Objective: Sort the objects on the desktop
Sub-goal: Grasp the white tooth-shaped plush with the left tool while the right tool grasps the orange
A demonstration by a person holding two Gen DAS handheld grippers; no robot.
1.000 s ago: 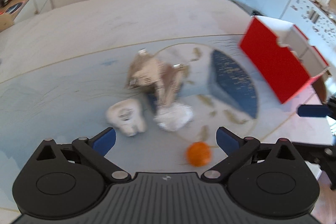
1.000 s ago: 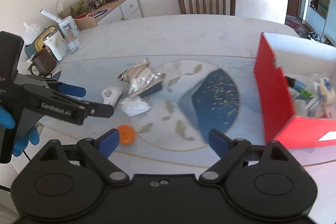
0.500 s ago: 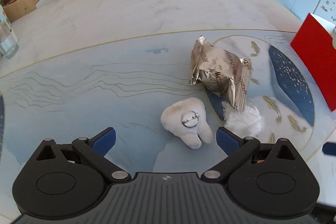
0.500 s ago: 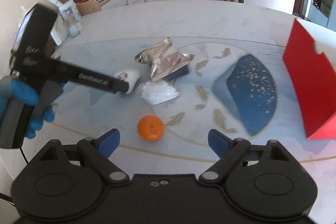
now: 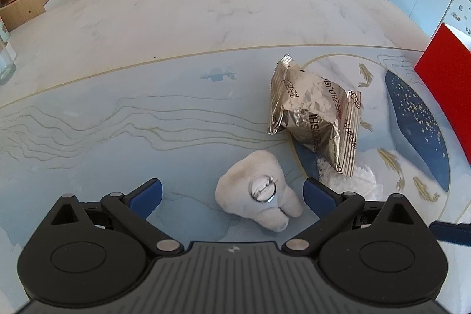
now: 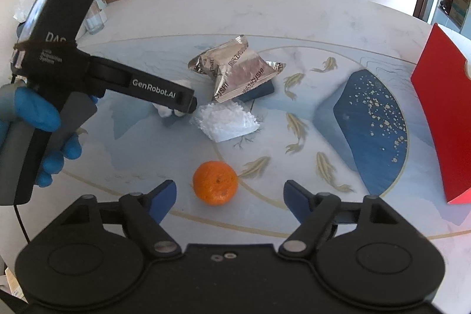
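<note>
Left tongs (image 5: 232,194) closer over painted tabletop (image 5: 117,119)

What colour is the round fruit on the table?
Orange. The fruit shows best in the right wrist view, just ahead of the open jaws.

A fuzzy white plush tooth (image 5: 259,193) with a shiny metal badge (image 5: 263,189), a crinkled glossy foil bag (image 5: 315,114), a dimpled matt orange (image 6: 215,183) and a clear plastic packet (image 6: 226,122) lie on the smooth, polished table (image 5: 176,28).
</note>
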